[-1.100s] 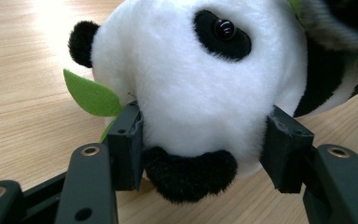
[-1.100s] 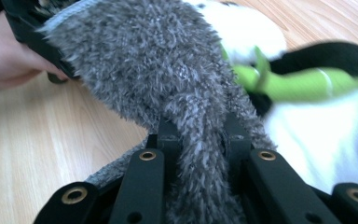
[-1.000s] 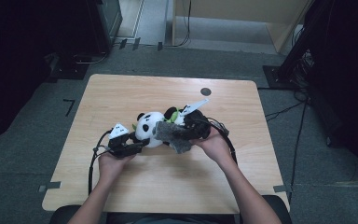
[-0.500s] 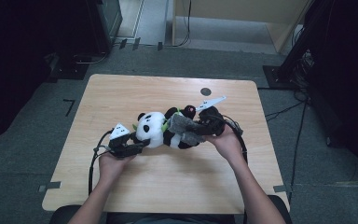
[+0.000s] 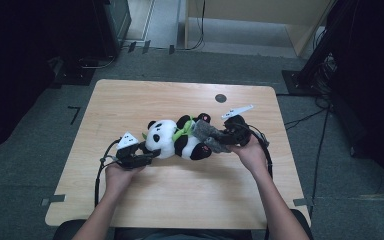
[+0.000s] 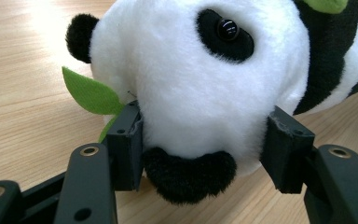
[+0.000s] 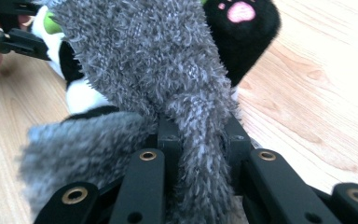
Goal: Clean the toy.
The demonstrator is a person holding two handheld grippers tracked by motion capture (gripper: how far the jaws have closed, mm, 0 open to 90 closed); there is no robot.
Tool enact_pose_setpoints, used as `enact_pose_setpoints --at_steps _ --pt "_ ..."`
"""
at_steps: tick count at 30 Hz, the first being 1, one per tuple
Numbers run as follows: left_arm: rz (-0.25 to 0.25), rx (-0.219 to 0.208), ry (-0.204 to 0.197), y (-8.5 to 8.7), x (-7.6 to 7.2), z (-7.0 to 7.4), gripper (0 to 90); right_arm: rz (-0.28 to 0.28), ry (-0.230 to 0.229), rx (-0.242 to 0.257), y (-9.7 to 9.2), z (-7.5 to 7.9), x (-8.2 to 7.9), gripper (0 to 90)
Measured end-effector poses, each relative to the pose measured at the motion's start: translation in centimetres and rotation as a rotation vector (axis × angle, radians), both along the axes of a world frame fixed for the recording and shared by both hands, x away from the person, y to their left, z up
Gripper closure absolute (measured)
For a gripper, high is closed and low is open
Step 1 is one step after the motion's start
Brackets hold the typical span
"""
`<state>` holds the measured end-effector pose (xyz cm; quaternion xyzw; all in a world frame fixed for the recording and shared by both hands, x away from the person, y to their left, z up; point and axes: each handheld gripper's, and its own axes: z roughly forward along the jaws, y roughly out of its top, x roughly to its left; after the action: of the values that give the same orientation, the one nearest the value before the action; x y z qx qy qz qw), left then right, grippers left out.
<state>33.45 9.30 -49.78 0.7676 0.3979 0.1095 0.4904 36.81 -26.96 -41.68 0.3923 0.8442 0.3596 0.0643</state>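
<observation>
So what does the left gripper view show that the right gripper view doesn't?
Left gripper view: the left gripper clamps the panda's head, one finger pressed into each side; you see its eye, a black ear and a green leaf.

Right gripper view: the right gripper is shut on a fuzzy grey cloth, with the panda's pink-padded paw behind it.

Both: the plush panda's black-and-white fur and the wooden table.
</observation>
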Motion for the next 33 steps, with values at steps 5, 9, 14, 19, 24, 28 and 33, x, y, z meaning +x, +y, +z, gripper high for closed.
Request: enact_pose_setpoints --at_steps 5,9,14,19,24,28,33 --pt "0.001 0.000 0.002 0.0 0.0 0.1 39.9 -0.009 -0.017 0.011 -0.2 0.7 -0.2 75.7" --pt "0.002 -0.005 0.004 0.0 0.1 0.1 39.9 -0.003 -0.041 0.030 0.0 2.0 -0.6 75.7" --pt "0.000 -0.004 0.005 0.0 0.1 0.1 39.8 0.034 -0.075 0.078 0.8 4.1 -1.4 75.8" --pt "-0.001 -0.003 0.008 0.0 0.2 0.2 39.8 0.096 -0.093 0.081 3.0 5.7 -2.1 75.7" --pt "-0.004 -0.001 0.010 0.1 0.2 0.2 39.8 0.172 -0.101 0.072 6.3 6.2 -2.9 75.6" --pt "-0.005 -0.001 0.012 0.1 0.2 0.3 39.8 0.228 -0.086 0.058 8.9 5.6 -3.2 75.6" --pt "-0.002 -0.005 0.014 0.0 0.2 0.3 39.8 0.250 -0.056 0.047 11.5 4.1 -3.0 75.5"
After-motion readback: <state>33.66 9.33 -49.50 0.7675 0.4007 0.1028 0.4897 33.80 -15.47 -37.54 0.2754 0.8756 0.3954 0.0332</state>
